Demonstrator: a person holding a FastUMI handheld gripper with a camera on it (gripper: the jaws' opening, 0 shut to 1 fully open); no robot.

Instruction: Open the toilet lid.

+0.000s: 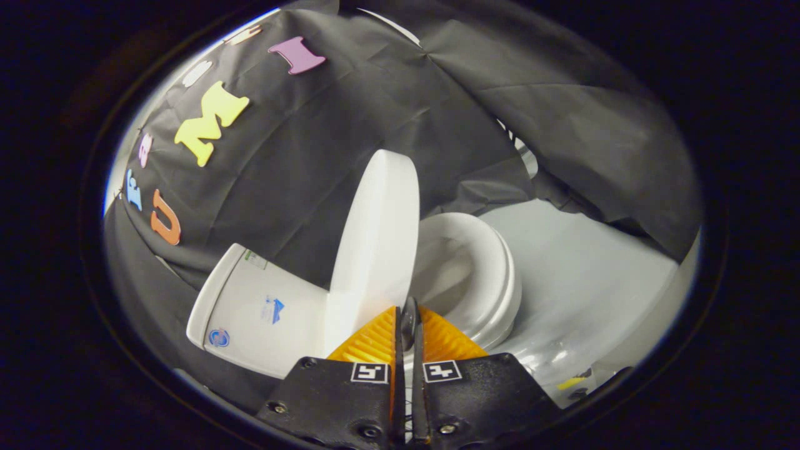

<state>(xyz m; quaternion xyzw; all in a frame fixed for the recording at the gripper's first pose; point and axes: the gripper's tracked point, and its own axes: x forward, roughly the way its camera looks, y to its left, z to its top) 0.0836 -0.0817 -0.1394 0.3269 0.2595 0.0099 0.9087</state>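
A: What is the toilet lid (375,237) like to handle, do you reckon?

B: It looks like a stiff, smooth, glossy plastic shell. I judge it fairly light, and slippery on its faces. It turns on a hinge at the back, by the tank (262,312), so it swings rather than lifts free.

A: Where would you take hold of it?

B: At the free rim, far from the hinge, where a small push turns it most easily. A pinch across the thin edge would serve better than pressing on the slick flat face.

A: And where does it stand now?

B: It is raised, close to upright, standing on edge between the tank and the seat (481,275). The bowl (450,269) lies open beside it.

A: How does it sit against the gripper (407,325)?

B: Just ahead of the fingers, its lower edge right at the tips. I cannot tell whether they touch it.

A: And the fingers themselves?

B: Drawn together, only a narrow slit between them. Something small and dark shows in that slit at the tips, but I cannot tell what it is or whether it is gripped.
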